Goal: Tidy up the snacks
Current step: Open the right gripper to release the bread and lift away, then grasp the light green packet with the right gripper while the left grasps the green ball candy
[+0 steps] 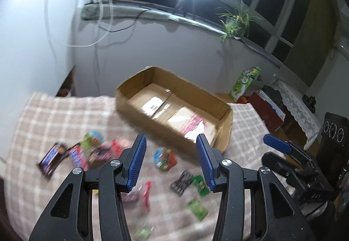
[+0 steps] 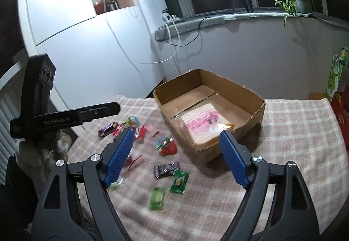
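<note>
I held both grippers — left gripper (image 1: 169,162), right gripper (image 2: 177,153) — apart, empty; snack packets (image 2: 177,180) lay scattered near the cardboard box (image 2: 250,114) — mostly unsorted.

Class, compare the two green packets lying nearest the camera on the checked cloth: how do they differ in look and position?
Seen from the right wrist, the darker packet has yellow print; the paler packet looks plain, though blurred. The darker packet lies beside the black wrapper; the paler packet lies apart, nearer the camera. Both are green, flat on the cloth and outside the box.
</note>
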### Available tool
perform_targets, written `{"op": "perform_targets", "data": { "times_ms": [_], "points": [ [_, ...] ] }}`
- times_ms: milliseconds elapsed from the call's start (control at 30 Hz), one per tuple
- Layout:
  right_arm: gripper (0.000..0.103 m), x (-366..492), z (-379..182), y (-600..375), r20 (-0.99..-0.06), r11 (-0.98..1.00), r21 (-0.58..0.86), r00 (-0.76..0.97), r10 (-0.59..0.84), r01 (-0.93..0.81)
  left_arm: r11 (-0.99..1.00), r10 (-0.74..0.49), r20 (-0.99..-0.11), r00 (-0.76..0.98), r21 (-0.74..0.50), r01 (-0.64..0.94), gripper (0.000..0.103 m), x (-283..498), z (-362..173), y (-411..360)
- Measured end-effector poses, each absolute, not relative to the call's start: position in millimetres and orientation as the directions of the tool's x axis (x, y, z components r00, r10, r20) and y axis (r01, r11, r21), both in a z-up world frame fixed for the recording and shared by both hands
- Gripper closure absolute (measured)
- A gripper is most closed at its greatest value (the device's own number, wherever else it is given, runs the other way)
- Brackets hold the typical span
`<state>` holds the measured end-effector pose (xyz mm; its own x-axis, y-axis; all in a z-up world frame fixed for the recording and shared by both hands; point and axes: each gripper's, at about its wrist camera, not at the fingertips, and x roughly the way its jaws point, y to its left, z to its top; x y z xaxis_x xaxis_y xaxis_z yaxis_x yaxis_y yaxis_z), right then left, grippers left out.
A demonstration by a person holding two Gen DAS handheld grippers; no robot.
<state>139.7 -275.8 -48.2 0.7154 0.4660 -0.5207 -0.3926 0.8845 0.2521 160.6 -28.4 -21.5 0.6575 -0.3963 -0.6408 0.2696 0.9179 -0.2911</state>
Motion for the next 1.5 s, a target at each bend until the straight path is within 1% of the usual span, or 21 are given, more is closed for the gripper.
{"op": "perform_targets", "data": {
  "times_ms": [67, 100, 167, 333, 467, 533, 567, 600, 633, 667, 900, 1133, 1167, 1233, 1400, 1467, 1500],
  "points": [
    [0.018, 134, -53, -272, -0.531, 0.877, 0.264, 0.698, 0.48, -0.402, 0.926, -0.377, -0.649, 0.661, -0.277, 0.257, 0.056, 149, -26, -20],
    [0.013, 131, -55, -270, -0.539, 0.876, 0.265, 0.692, 0.481, -0.402, 0.93, -0.366, -0.653, 0.663, -0.27, 0.248, 0.055, 142, -30, -15],
    [0.01, 125, -60, -266, -0.557, 0.876, 0.258, 0.678, 0.479, -0.406, 0.936, -0.352, -0.662, 0.662, -0.268, 0.229, 0.055, 132, -38, -8],
    [0.01, 117, -78, -251, -0.637, 0.887, 0.204, 0.632, 0.441, -0.414, 0.945, -0.322, -0.694, 0.643, -0.278, 0.174, 0.055, 111, -67, 10],
    [0.01, 103, -95, -238, -0.663, 0.91, 0.099, 0.655, 0.363, -0.404, 0.95, -0.31, -0.709, 0.634, -0.265, 0.168, 0.056, 97, -85, 12],
    [0.01, 101, -102, -231, -0.678, 0.91, 0.068, 0.65, 0.343, -0.409, 0.951, -0.307, -0.719, 0.624, -0.255, 0.175, 0.063, 92, -95, 10],
    [0.014, 99, -108, -227, -0.688, 0.91, 0.059, 0.643, 0.336, -0.411, 0.95, -0.312, -0.724, 0.615, -0.254, 0.182, 0.065, 91, -99, 9],
    [0.022, 99, -112, -224, -0.697, 0.908, 0.061, 0.633, 0.336, -0.415, 0.948, -0.317, -0.729, 0.606, -0.254, 0.191, 0.068, 89, -102, 7],
    [0.026, 99, -116, -222, -0.707, 0.906, 0.065, 0.621, 0.338, -0.419, 0.947, -0.32, -0.737, 0.595, -0.249, 0.202, 0.071, 88, -107, 5],
    [0.032, 99, -120, -219, -0.718, 0.903, 0.07, 0.607, 0.341, -0.424, 0.947, -0.32, -0.742, 0.589, -0.241, 0.21, 0.072, 86, -110, 2],
    [0.048, 103, -138, -208, -0.757, 0.9, 0.075, 0.563, 0.332, -0.429, 0.951, -0.286, -0.759, 0.585, -0.149, 0.272, 0.074, 82, -118, -14],
    [0.051, 110, -145, -203, -0.773, 0.899, 0.086, 0.541, 0.332, -0.43, 0.945, -0.279, -0.772, 0.571, -0.115, 0.307, 0.074, 80, -124, -24],
    [0.056, 111, -146, -202, -0.774, 0.898, 0.086, 0.538, 0.333, -0.431, 0.944, -0.279, -0.773, 0.57, -0.111, 0.312, 0.074, 80, -125, -25],
    [0.06, 113, -149, -200, -0.781, 0.897, 0.087, 0.529, 0.331, -0.433, 0.943, -0.265, -0.776, 0.572, -0.085, 0.32, 0.074, 79, -126, -28],
    [0.06, 117, -155, -198, -0.794, 0.904, 0.079, 0.522, 0.313, -0.421, 0.945, -0.256, -0.783, 0.567, -0.078, 0.319, 0.074, 84, -129, -28],
    [0.061, 118, -156, -197, -0.797, 0.902, 0.078, 0.518, 0.312, -0.424, 0.945, -0.251, -0.785, 0.567, -0.071, 0.319, 0.077, 84, -130, -28],
    [0.066, 119, -157, -197, -0.798, 0.901, 0.077, 0.515, 0.312, -0.426, 0.945, -0.248, -0.786, 0.566, -0.068, 0.32, 0.078, 85, -131, -28]
  ]
}}
